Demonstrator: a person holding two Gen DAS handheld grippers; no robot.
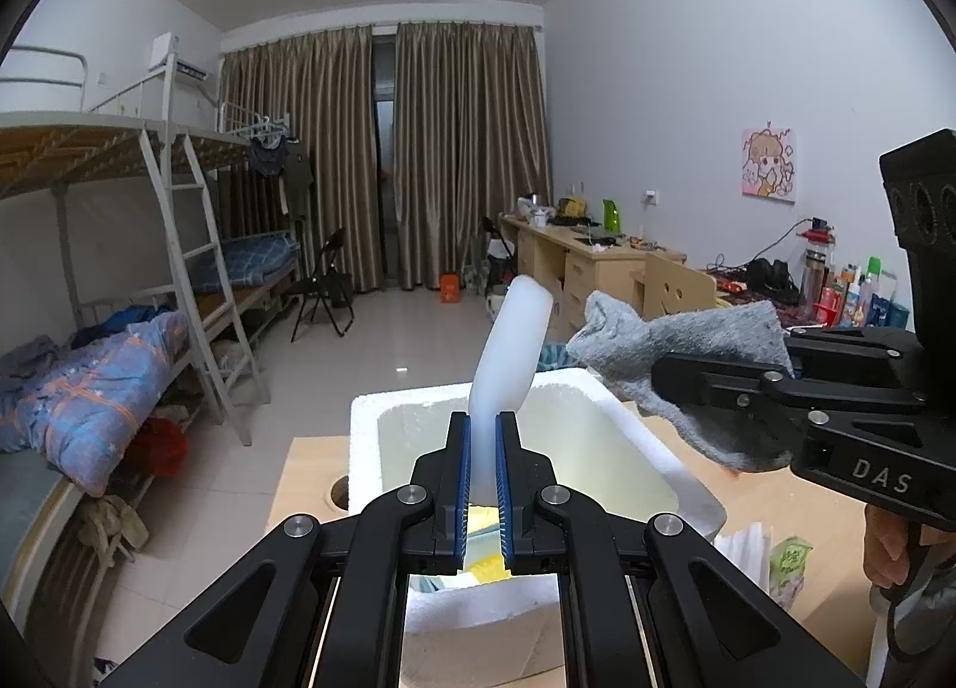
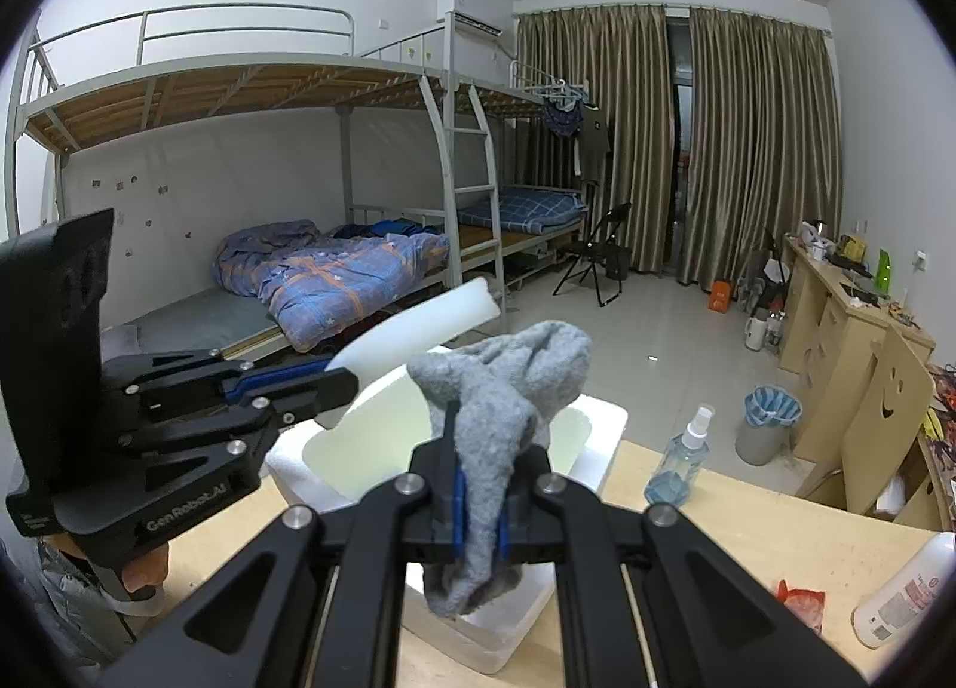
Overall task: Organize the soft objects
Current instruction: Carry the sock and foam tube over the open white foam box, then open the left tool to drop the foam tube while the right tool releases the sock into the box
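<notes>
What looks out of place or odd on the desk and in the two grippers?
Nothing looks spilled or damaged. The left hand-held gripper holds a bent white foam strip, and the right hand-held gripper holds a crumpled grey sock, both above the open foam box.

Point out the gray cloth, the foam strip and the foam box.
Gray cloth point(image 2: 508, 383): right wrist view, its bunched upper part.
Foam strip point(image 1: 514, 341): left wrist view, mid-length.
Foam box point(image 1: 365, 443): left wrist view, left rim.

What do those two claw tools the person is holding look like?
Both are matte black plastic linkages with silver round rivets and blue ribbed pads inside the fingers. The right gripper carries white "DAS" lettering on its side, the left gripper "GenRobot.AI". No cables show.
</notes>
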